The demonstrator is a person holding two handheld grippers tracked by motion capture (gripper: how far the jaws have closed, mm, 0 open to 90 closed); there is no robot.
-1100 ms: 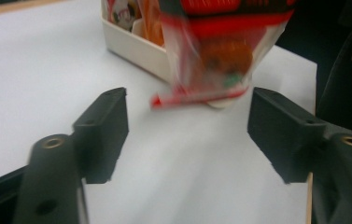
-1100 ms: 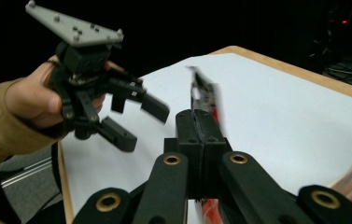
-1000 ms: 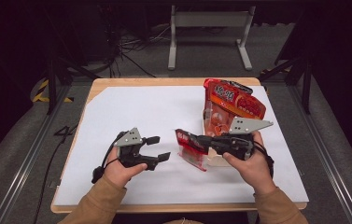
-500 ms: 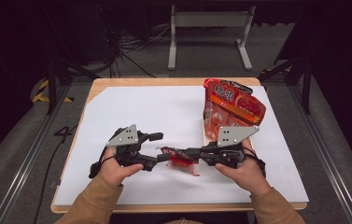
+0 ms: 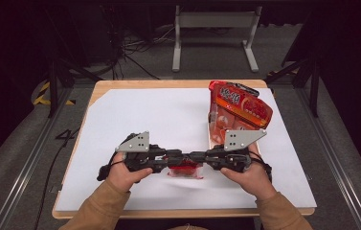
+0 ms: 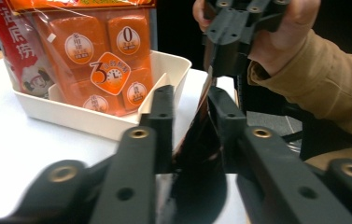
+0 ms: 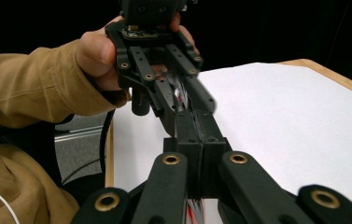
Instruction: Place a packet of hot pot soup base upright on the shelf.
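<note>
**Small red packet gripped from both ends**

Dark floor, loose cables and a grey metal stand surround a wooden table (image 5: 102, 88) covered with a white sheet. Near the front edge, a small red plastic sachet (image 5: 184, 170) is held between two black grippers that face each other. The right gripper (image 5: 198, 156) is clamped fully closed on the sachet's right edge; in the right gripper view its jaws meet with only the thin film between them. The left gripper (image 5: 174, 155) has just been closing, and in the left gripper view its jaws pinch the dark, crinkled film (image 6: 197, 154) from both sides. The opposed hold, one gripper at each end, appears intended for pulling the sachet apart or tearing it open. Far right on the sheet, a cream plastic tray (image 6: 94, 122) carries a large red and orange bag of wrapped cubes (image 5: 238, 108), standing upright. It lies well behind the grippers, so nothing obstructs a sideways pull; only the trailing cables lie close to the hands.
</note>
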